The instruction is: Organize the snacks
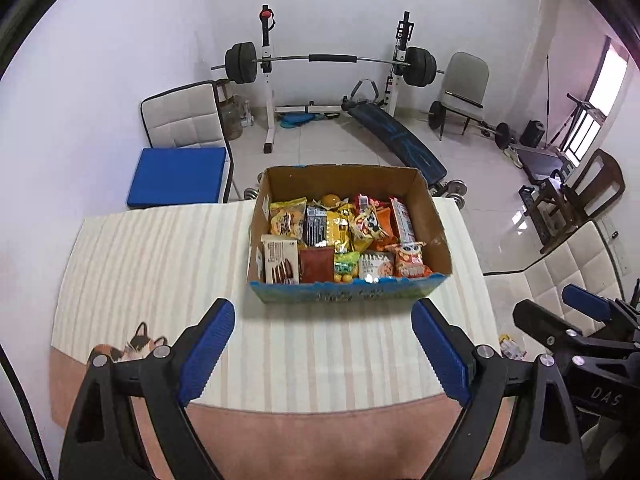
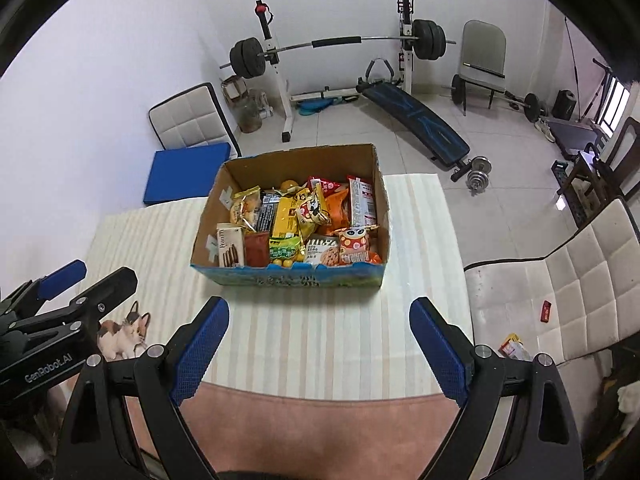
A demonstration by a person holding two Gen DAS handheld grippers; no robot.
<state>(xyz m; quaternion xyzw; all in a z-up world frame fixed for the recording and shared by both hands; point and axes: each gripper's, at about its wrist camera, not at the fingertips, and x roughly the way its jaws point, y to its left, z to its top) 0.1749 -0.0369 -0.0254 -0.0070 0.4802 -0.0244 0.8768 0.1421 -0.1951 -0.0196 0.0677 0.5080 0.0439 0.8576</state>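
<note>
Striped bench (image 1: 160,264) surface clear before and left of open brown cardboard box (image 1: 436,224); box walls obstruct level access.

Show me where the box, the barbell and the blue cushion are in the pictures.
box (image 1: 348,294): left wrist view, on its blue front wall.
barbell (image 2: 338,43): right wrist view, on the black grip at mid bar.
blue cushion (image 1: 178,178): left wrist view, on its top face.

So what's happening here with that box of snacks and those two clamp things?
A person is holding a two-finger gripper in each hand, working at sorting snacks. Right now both the left gripper and the right gripper hang open and empty above the striped table, short of the cardboard box. The box is packed with snack packets. A small packet lies on the white chair beside the table.
</note>
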